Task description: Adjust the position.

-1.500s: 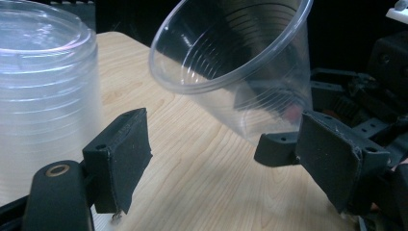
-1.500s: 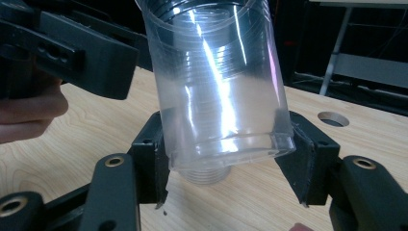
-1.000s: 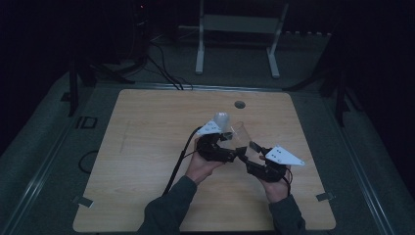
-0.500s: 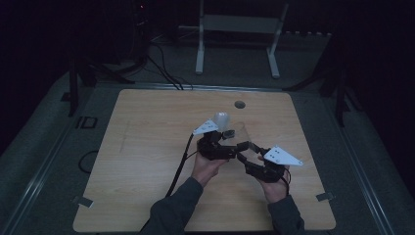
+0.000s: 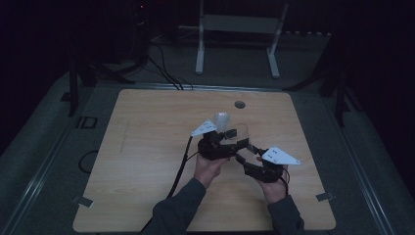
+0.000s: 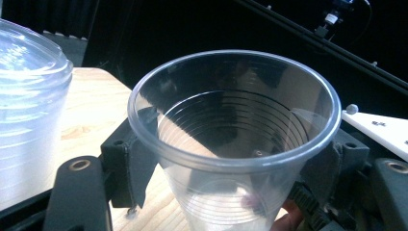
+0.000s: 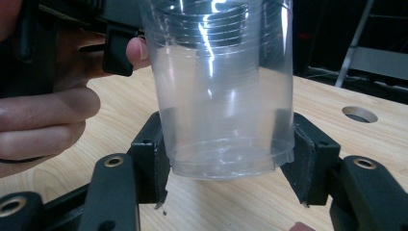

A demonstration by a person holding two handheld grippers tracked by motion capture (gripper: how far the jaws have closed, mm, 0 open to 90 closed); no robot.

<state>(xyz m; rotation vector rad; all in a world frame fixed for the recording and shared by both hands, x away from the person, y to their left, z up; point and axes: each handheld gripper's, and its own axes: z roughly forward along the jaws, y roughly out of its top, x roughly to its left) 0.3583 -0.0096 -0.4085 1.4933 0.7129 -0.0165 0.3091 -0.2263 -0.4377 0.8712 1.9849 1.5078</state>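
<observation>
Clear plastic, ribbed near the rim: that is the cup [image 6: 233, 144] I have in hand, upright and lifted just off the wood, over the middle of the table [image 5: 147, 147] and somewhat nearer its right edge than its left.

In the left gripper view, I see the left gripper [image 6: 231, 163] with its jaws on either side of the cup a little below the rim. Those jaws have just been closing with the cup between them. The pads appear to lie against the wall on both sides, so I record a grip there.

In the right gripper view, the right gripper [image 7: 226, 154] has its jaws drawn in narrow and clamped on the cup's base, one pad on each side. The wood shows beneath the bottom of the cup.

From the high view, both grippers meet at the cup, the left one [image 5: 218, 144] coming in from the left and the right one [image 5: 254, 164] from the near right.

A stack of clear cups [image 6: 29, 110] stands just beside the held cup; in the high view it [image 5: 222, 121] sits toward the far edge from the left gripper. A round hole [image 5: 239, 104] lies in the table close to the far edge. A white metal stand [image 5: 237, 34] is on the floor beyond the table.
</observation>
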